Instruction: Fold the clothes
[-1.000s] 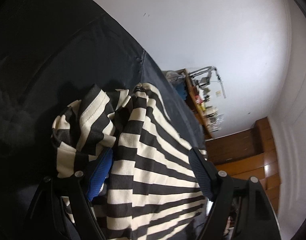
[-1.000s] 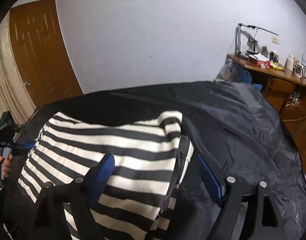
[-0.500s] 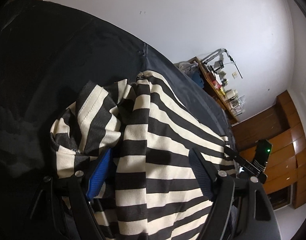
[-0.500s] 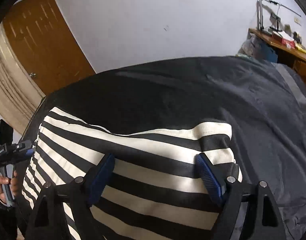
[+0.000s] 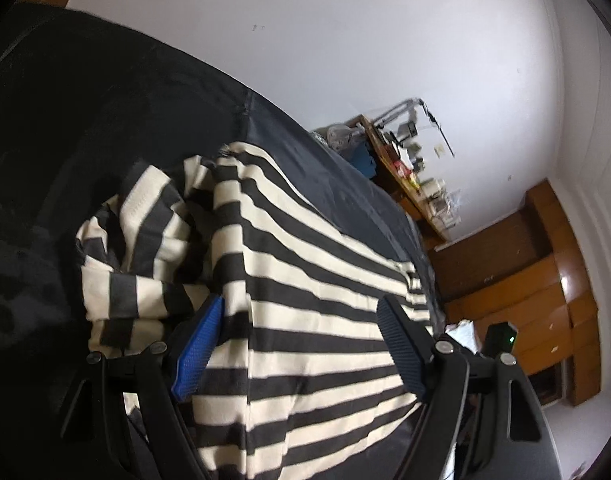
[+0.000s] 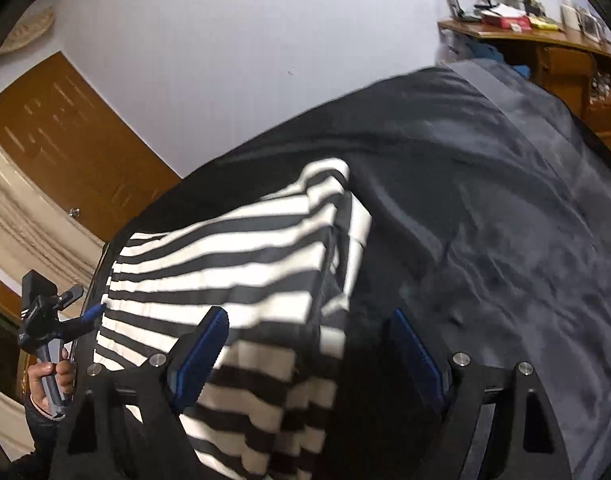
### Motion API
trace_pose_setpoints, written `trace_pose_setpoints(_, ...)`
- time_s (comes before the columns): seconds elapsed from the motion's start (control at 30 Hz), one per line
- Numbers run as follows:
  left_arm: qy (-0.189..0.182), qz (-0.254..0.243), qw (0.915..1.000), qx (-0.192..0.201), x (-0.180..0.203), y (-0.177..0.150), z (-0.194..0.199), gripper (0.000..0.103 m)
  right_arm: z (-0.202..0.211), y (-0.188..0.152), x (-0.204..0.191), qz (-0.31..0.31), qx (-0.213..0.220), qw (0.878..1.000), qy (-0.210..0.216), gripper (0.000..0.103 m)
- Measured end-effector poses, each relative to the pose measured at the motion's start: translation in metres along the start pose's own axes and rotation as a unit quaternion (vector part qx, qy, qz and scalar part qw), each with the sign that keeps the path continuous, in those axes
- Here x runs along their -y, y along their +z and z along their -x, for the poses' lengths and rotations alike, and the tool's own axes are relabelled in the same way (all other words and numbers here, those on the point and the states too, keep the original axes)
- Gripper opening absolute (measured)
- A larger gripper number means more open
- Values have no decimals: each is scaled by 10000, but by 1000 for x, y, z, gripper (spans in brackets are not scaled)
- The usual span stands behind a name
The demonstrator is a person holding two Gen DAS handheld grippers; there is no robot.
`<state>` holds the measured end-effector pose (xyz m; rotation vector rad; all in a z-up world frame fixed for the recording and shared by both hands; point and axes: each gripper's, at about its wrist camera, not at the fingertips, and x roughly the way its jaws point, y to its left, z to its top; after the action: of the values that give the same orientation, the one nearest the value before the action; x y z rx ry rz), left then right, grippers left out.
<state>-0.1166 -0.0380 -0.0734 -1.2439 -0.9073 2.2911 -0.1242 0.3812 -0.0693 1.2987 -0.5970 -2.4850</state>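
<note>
A black-and-cream striped garment (image 5: 325, 300) lies flat on a dark bed cover (image 5: 85, 120), with a bunched sleeve at its left edge. My left gripper (image 5: 301, 312) hangs open just above that left part, and its pads press on nothing. In the right wrist view the garment (image 6: 233, 256) spreads to the left. Its right edge, with a folded-in sleeve, runs between the fingers of my open right gripper (image 6: 309, 316). The left gripper (image 6: 85, 304) shows at the garment's far edge, held by a hand (image 6: 49, 376).
The dark bed cover (image 6: 505, 220) stretches away to the right of the garment. A cluttered wooden desk (image 6: 545, 40) stands beyond the bed against the white wall. A wooden door (image 6: 65, 132) is at the left and wooden cabinets (image 5: 545, 280) at the right.
The right gripper rolled and swung from above the garment's middle to its right edge. The left gripper rose a little, so more of the garment shows, and the right gripper came into its view.
</note>
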Motion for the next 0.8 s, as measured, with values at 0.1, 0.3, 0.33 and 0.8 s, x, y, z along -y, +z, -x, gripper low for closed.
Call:
trace_pose_setpoints(0.1,276,177,9993,152,-13,2,10,82,1,-6,4,-108,-21,9999,67,85)
trace_pose_setpoints(0.3,843,490,9944,417,-50,11,29,84,-7,1,13,-208,6,9998,-10,85)
trace_pose_setpoints(0.33,900,533,9938,384,-56,11,28,84,-10,2,14,-239,-2,9997,-9,85)
trace_pose_setpoints(0.8,364,-145,9991,-153,-33,16,-9,103,-39,18,-7,425,-140,9983,382,86)
